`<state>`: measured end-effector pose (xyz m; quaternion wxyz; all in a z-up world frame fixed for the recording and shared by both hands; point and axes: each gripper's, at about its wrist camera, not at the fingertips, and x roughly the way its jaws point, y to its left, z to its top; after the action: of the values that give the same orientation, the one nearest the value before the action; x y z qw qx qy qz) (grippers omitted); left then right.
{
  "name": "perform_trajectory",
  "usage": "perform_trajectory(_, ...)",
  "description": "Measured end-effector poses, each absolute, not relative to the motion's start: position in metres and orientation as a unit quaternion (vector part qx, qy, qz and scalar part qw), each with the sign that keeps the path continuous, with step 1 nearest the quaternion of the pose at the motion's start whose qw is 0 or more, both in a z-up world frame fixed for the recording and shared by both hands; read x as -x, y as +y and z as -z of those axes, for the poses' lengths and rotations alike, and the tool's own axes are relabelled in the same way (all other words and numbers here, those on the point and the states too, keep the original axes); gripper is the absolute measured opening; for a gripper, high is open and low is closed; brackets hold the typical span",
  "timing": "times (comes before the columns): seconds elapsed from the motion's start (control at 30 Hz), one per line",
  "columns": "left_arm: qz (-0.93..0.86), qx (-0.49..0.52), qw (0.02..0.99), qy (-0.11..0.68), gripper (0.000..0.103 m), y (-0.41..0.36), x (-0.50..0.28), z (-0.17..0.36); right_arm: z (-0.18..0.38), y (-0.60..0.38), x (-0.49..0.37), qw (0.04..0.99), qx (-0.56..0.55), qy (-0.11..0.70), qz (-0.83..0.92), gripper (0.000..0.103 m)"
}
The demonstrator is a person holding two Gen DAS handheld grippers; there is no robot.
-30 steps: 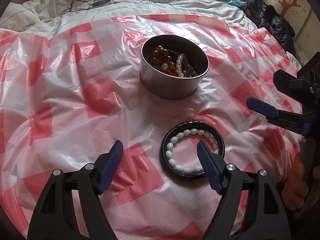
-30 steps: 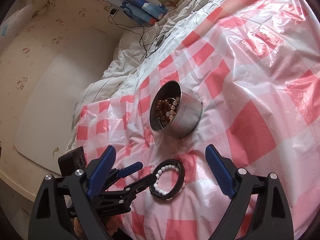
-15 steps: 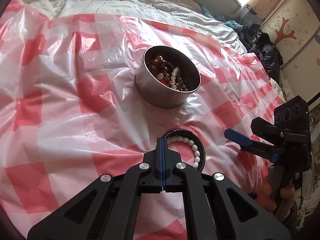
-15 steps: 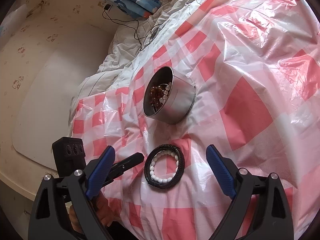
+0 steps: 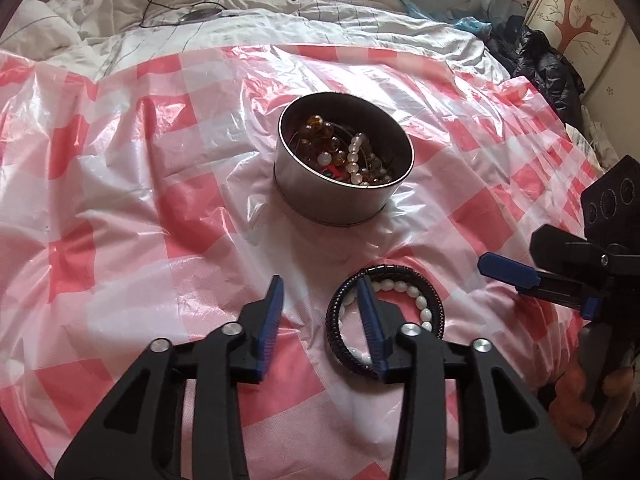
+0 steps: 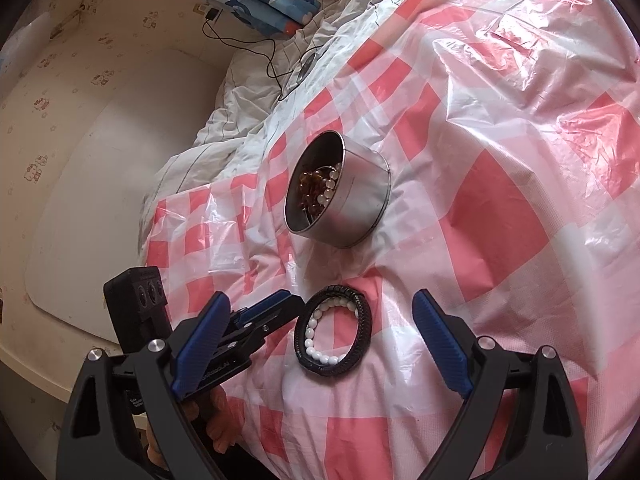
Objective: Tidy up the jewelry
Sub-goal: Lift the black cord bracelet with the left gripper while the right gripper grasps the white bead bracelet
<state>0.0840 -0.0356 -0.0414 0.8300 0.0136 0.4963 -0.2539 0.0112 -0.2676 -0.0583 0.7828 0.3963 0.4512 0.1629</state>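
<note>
A round metal tin [image 5: 340,204] [image 6: 356,204] holding several bead bracelets sits on the pink checked plastic sheet [image 5: 120,184]. In front of it a black braided bracelet [image 5: 434,292] [image 6: 362,312] lies flat with a white bead bracelet [image 5: 420,300] [image 6: 316,320] inside its ring. My left gripper [image 5: 320,312] is open and empty, its right finger over the left part of the two rings. It also shows in the right wrist view [image 6: 272,308]. My right gripper [image 6: 320,344] is open and empty, just short of the bracelets. It also shows in the left wrist view [image 5: 532,280].
The sheet covers a bed with a white quilt [image 5: 280,20] behind it. A black cable [image 6: 260,48] and a blue patterned pillow [image 6: 256,0] lie at the head. Dark clothes [image 5: 544,68] are piled at the far right. The bed's edge and wall [image 6: 80,160] are to the left.
My left gripper was open, shut half a second ago, and is open again now. It has drawn back a little from the tin. My right gripper has stayed open and hardly moved.
</note>
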Motion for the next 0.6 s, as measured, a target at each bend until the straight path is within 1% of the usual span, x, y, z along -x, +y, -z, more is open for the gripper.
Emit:
perform_trajectory(0.1,0.256,-0.013,0.826,0.501,0.047,-0.038,-0.086,0.045,0.059,-0.267,-0.012,0.782,-0.396,0.453,-0.162,0.089)
perform_trajectory(0.13,0.258,-0.017,0.821,0.509,0.043,-0.041,-0.086,0.049,0.06,-0.267,-0.012,0.782,-0.395,0.454,-0.162,0.089)
perform_trajectory(0.17,0.261,-0.023,0.817,0.514,0.033,-0.045,-0.086,0.053,0.06,-0.267,-0.013,0.781,-0.395,0.455,-0.161,0.089)
perform_trajectory(0.2,0.261,-0.032,0.813,0.519,0.014,-0.048,-0.084,0.056,0.061,-0.268,-0.013,0.781,-0.395,0.456,-0.16,0.089)
perform_trajectory(0.23,0.263,-0.036,0.812,0.519,0.009,-0.049,-0.083,0.057,0.061,-0.268,-0.013,0.78,-0.396,0.457,-0.16,0.089)
perform_trajectory(0.3,0.282,0.001,0.805,0.522,0.007,-0.043,-0.084,0.053,0.062,-0.269,-0.013,0.779,-0.399,0.457,-0.159,0.089)
perform_trajectory(0.47,0.297,0.127,0.8,0.507,0.007,-0.003,-0.094,0.038,0.061,-0.266,-0.013,0.781,-0.391,0.461,-0.157,0.089)
perform_trajectory(0.53,0.29,0.172,0.799,0.498,0.007,0.016,-0.099,0.035,0.059,-0.261,-0.014,0.788,-0.372,0.466,-0.157,0.089)
perform_trajectory(0.6,0.278,0.203,0.799,0.492,0.007,0.031,-0.103,0.034,0.056,-0.247,-0.016,0.8,-0.33,0.477,-0.155,0.089)
